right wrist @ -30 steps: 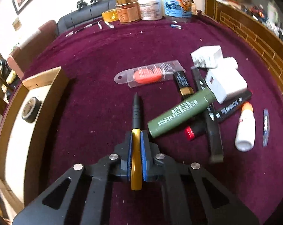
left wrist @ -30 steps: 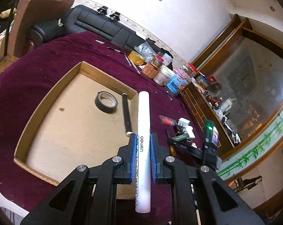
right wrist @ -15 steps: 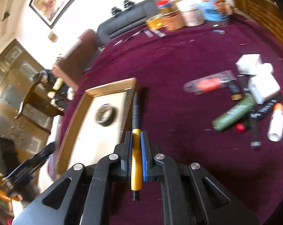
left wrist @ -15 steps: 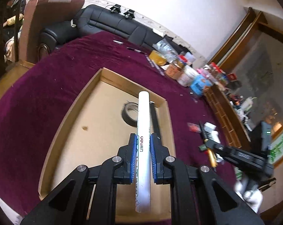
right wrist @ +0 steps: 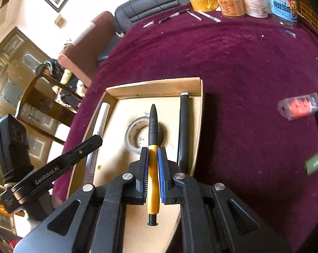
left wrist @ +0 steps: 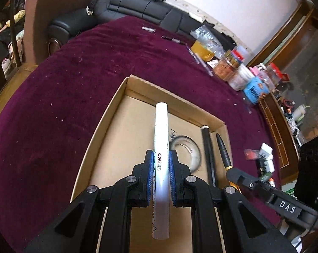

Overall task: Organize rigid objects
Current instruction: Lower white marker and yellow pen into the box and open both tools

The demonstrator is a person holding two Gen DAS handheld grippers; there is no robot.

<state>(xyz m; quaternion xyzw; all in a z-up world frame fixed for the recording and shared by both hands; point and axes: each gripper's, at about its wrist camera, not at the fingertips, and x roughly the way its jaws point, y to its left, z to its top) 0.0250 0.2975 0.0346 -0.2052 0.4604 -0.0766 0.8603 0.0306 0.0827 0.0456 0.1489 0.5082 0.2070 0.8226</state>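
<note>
The left hand-held gripper [left wrist: 160, 176] is clamped on a white marker [left wrist: 161, 147], blue pads pressed to either side of its barrel near the printed label. The marker runs straight out along the fingers, its rounded far end over the inside of the cardboard tray [left wrist: 108, 113], its near end sticking back between the gripper's arms. This gripper is angled down over the left part of the tray; whether the marker touches the tray floor cannot be told.

The right hand-held gripper [right wrist: 153, 168] is closed on a yellow-and-black pen [right wrist: 153, 147], gripping the yellow section, with the black ribbed front pointing forward and the black end cap behind the pads. It is held over the middle of the tray [right wrist: 159, 84], the pen tip above a roll of tape [right wrist: 135, 135] lying flat on the tray floor. In the right wrist view the left gripper's black body enters from the lower left, with the white marker running along the tray's left wall.

A black stick [right wrist: 183, 130] lies lengthwise inside the tray against its right wall. The tray sits on a bench covered in maroon cloth [right wrist: 243, 63]. To the right, well apart from the tray, lie a clear packet with an orange item [right wrist: 300, 107] and a green tube [right wrist: 317, 160]. Jars and tubs [right wrist: 253, 0] stand at the far edge
</note>
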